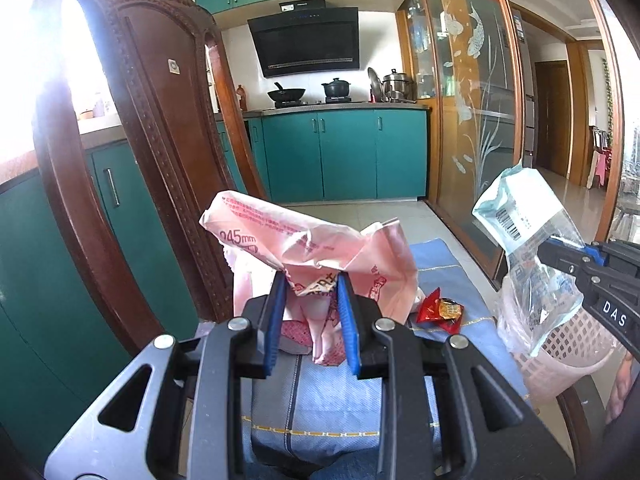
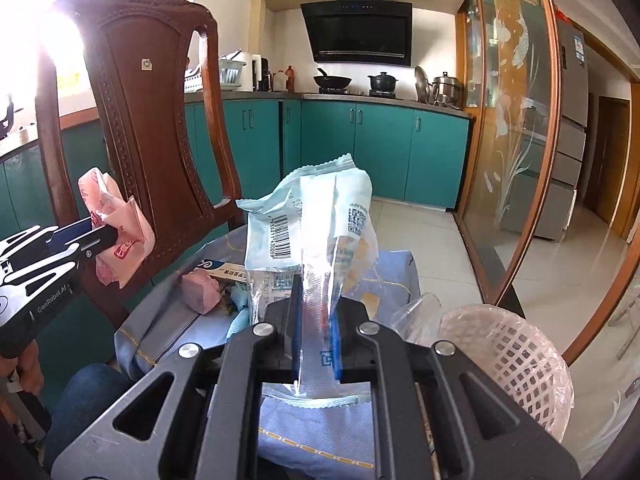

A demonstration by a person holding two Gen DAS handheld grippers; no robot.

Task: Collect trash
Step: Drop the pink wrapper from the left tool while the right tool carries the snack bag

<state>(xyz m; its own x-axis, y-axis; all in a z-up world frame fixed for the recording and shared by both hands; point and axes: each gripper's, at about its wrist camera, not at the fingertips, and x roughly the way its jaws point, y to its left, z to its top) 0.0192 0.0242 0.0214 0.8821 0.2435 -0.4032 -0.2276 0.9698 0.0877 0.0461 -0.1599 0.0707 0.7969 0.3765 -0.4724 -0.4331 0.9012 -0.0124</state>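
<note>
The left gripper (image 1: 311,280) is clamped on a crumpled pink wrapper (image 1: 316,246), held up clear of the cushion; the right gripper (image 2: 316,300) is pinched tight on a clear and pale blue wrapper (image 2: 308,232), also lifted; the pink mesh basket (image 2: 516,356), lined with a clear bag, sits at the near right, just beside the right gripper. The likeliest trouble, I judge, is the thin film slipping or tearing where the pads bite only a fold of it; a quick swing toward the basket could let either wrapper flutter out and fall to the floor; the light basket may tip if a gripper knocks its rim, and the loose liner could fold over the mouth and block the drop. More trash lies on the seat: a red candy wrapper (image 1: 438,310) and a pink wad (image 2: 202,290) beside a flat box (image 2: 224,269). The surface is a blue quilted cushion (image 1: 328,404) on a carved wooden chair (image 2: 140,92); beyond it a kitchen with teal cabinets (image 1: 344,156), a black range hood (image 1: 306,42), pots on the hob, a pale tiled floor, and an etched glass sliding door (image 1: 476,120) on the right.
</note>
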